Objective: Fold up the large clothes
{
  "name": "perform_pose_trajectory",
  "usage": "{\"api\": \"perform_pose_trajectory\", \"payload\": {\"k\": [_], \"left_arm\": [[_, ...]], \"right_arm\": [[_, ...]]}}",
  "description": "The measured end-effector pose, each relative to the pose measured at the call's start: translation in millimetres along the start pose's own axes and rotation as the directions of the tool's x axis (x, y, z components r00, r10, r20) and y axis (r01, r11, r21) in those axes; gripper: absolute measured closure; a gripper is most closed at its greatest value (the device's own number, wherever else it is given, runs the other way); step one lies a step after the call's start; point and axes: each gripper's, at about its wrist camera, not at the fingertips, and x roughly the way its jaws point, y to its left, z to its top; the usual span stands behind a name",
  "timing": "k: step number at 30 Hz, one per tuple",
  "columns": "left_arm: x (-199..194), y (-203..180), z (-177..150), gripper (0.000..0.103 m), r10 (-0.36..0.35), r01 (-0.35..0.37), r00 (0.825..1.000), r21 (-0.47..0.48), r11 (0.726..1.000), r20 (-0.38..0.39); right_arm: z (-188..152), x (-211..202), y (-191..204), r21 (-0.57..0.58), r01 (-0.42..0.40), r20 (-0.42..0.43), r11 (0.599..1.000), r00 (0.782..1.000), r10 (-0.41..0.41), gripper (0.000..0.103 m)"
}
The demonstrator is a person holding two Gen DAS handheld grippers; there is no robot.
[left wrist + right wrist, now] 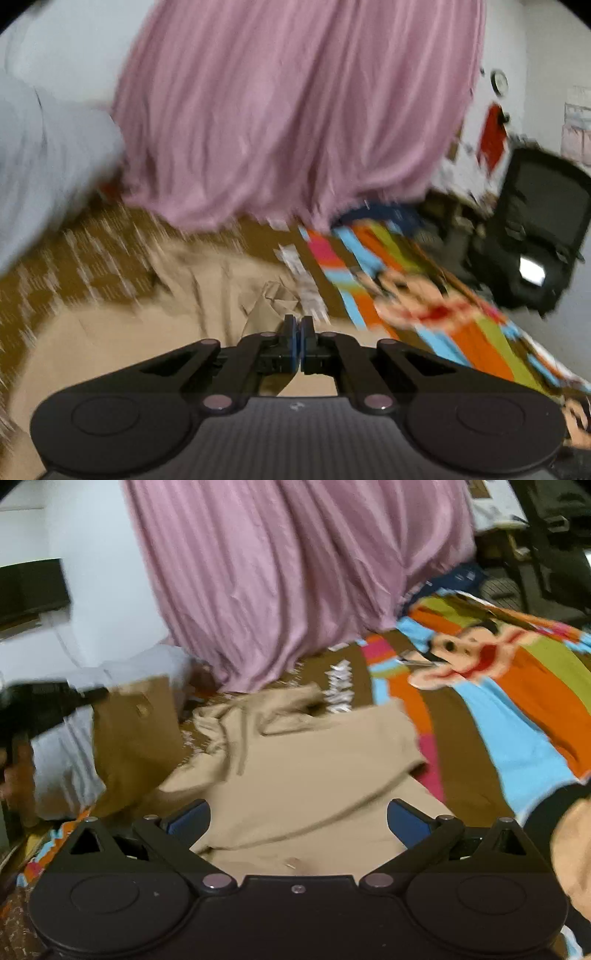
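A large beige garment [306,760] lies crumpled on a bed with a colourful striped cartoon blanket [517,709]. In the left wrist view the beige garment [155,332] fills the lower left. My left gripper [298,325] is shut, its blue pads pressed together on a raised fold of the beige cloth. My right gripper [298,812] is open wide, its blue pads [188,818] apart just above the near part of the garment, holding nothing. The views are motion-blurred.
A pink curtain [280,572] hangs behind the bed. A brown patterned cloth [92,258] lies under the garment. A white pillow [40,155] and brown item [136,731] sit at left. A black chair [543,229] stands right. The other handheld gripper [40,705] shows at left.
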Motion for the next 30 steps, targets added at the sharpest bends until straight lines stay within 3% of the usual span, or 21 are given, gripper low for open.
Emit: {"api": "perform_pose_trajectory", "payload": {"k": [6, 8, 9, 10, 12, 14, 16, 18, 20, 23, 24, 26, 29, 30], "left_arm": [[15.0, -13.5, -63.4, 0.101, -0.088, 0.086, 0.987, -0.018, 0.996, -0.137], [16.1, -11.9, -70.1, 0.093, -0.13, 0.127, 0.975, -0.031, 0.991, -0.181], [12.2, -6.9, -72.0, 0.076, -0.145, 0.14, 0.97, -0.042, 0.989, -0.195], [8.4, -4.1, -72.9, 0.049, -0.145, 0.137, 0.968, -0.052, 0.989, -0.203], [-7.9, 11.6, -70.4, 0.033, -0.137, 0.123, 0.972, -0.082, 0.989, -0.192], [-24.6, 28.3, -69.6, 0.032, -0.129, 0.113, 0.975, -0.096, 0.989, -0.178], [-38.2, 49.4, -68.2, 0.03, -0.038, 0.025, 0.985, -0.081, 0.996, -0.168], [-41.7, 72.2, -65.3, 0.03, 0.107, -0.115, 0.984, -0.048, 0.992, -0.145], [-36.8, 105.4, -61.3, 0.03, 0.267, -0.277, 0.953, -0.053, 0.959, -0.145], [-22.2, 159.5, -57.6, 0.033, 0.449, -0.472, 0.875, -0.11, 0.875, -0.183], [-18.6, 178.6, -58.2, 0.034, 0.482, -0.511, 0.854, -0.141, 0.848, -0.197], [-13.8, 207.0, -60.6, 0.035, 0.494, -0.538, 0.839, -0.207, 0.817, -0.229], [-6.5, 235.8, -63.5, 0.036, 0.445, -0.514, 0.854, -0.311, 0.799, -0.269], [-4.6, 242.9, -64.1, 0.039, 0.437, -0.512, 0.855, -0.328, 0.794, -0.279]], "right_arm": [[-13.3, 7.9, -23.7, 0.083, 0.033, -0.062, 0.996, 0.998, -0.028, 0.001], [-13.8, 13.7, -25.9, 0.119, 0.024, -0.08, 0.993, 0.997, -0.015, 0.001], [-13.1, 16.7, -25.2, 0.128, 0.018, -0.089, 0.992, 0.996, -0.007, 0.001], [-11.9, 19.8, -23.3, 0.131, 0.009, -0.097, 0.991, 0.995, 0.003, 0.001], [-8.8, 28.1, -15.3, 0.127, -0.006, -0.117, 0.992, 0.993, 0.021, 0.002], [-6.4, 36.8, -5.6, 0.122, -0.024, -0.142, 0.992, 0.989, 0.041, 0.002], [-4.2, 46.1, 5.6, 0.114, -0.035, -0.169, 0.993, 0.984, 0.054, 0.004], [-1.5, 57.1, 18.2, 0.088, -0.038, -0.198, 0.995, 0.979, 0.055, 0.006], [2.9, 72.7, 33.5, 0.03, -0.035, -0.218, 0.999, 0.975, 0.041, 0.01], [8.2, 105.2, 55.2, -0.045, -0.012, -0.261, 0.999, 0.965, 0.0, 0.02], [8.2, 116.8, 59.2, -0.063, -0.009, -0.28, 0.998, 0.96, -0.009, 0.022], [8.3, 145.4, 68.6, -0.098, 0.043, -0.307, 0.994, 0.949, -0.072, 0.026], [5.0, 179.5, 69.5, -0.057, 0.082, -0.354, 0.995, 0.93, -0.097, 0.044], [4.5, 186.8, 68.5, -0.038, 0.097, -0.367, 0.995, 0.924, -0.104, 0.057]]}}
